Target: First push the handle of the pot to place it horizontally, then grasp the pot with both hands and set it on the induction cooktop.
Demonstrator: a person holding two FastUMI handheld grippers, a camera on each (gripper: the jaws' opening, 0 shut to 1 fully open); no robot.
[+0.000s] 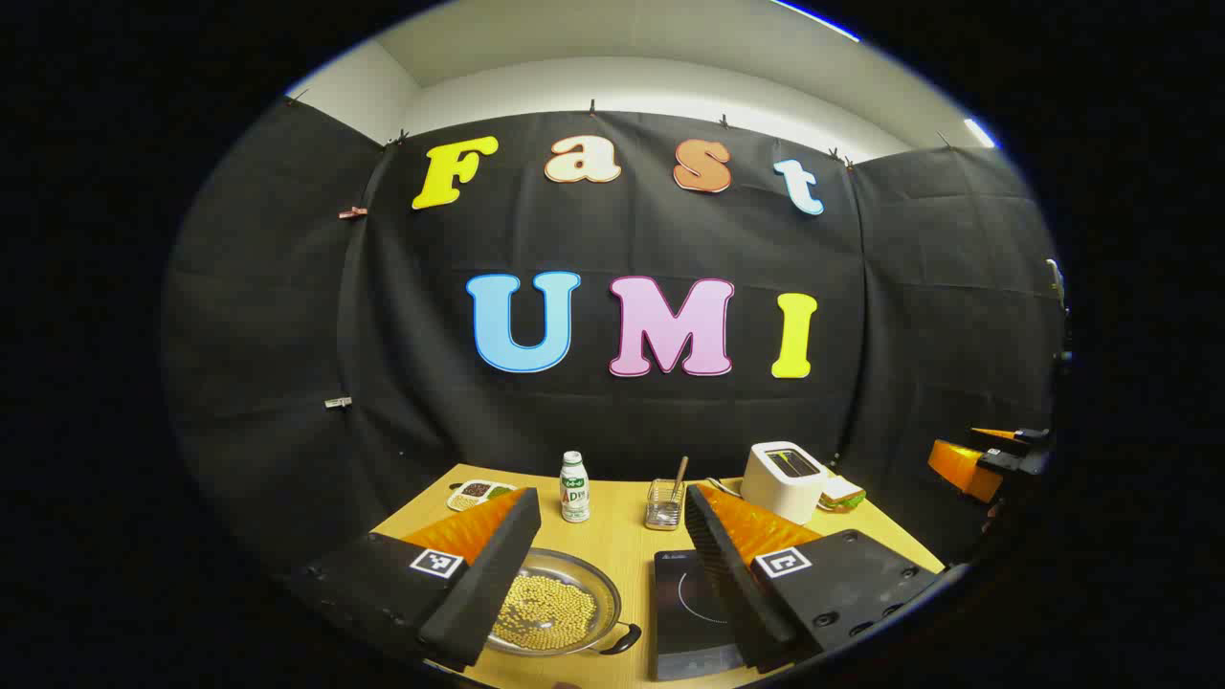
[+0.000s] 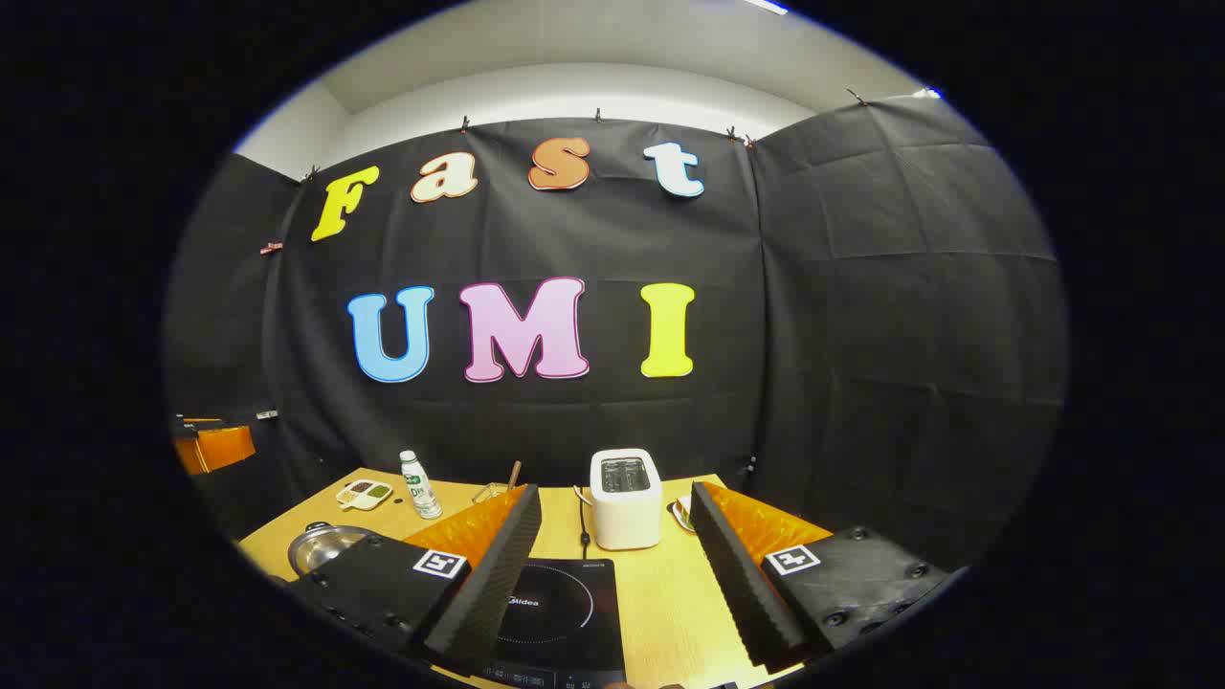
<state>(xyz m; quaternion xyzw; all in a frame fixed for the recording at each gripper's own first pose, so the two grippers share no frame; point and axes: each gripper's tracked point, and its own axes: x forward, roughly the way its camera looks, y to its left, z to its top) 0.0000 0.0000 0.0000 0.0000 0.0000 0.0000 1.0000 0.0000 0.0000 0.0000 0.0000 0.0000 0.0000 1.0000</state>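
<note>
1. Pot [image 1: 550,605] of pale beans sits on the wooden table [image 1: 612,541], low between the left gripper [image 1: 612,565]'s two fingers and nearer the left finger, which hides part of its rim.
2. Its dark handle [image 1: 622,638] sticks out from the rim on the side toward the induction cooktop [image 1: 691,603], curling down toward the camera; the fisheye bend makes its exact line hard to judge.
3. Left gripper's fingers are spread wide, touching nothing, hovering above the table.
4. Induction cooktop lies just beside the pot, partly under the left gripper's right finger.
5. In the right gripper view, the right gripper [image 2: 612,574] is likewise spread wide and holds nothing; the cooktop [image 2: 555,612] lies between its fingers, toward its left finger.
6. There the pot [image 2: 321,545] shows as a shiny rim beyond that gripper's left finger, well off to the side.
7. Beyond the fingertips stand a white toaster [image 2: 626,498], a small white bottle [image 1: 574,488], a wire holder [image 1: 663,505] and a divided dish [image 1: 476,495].
</note>
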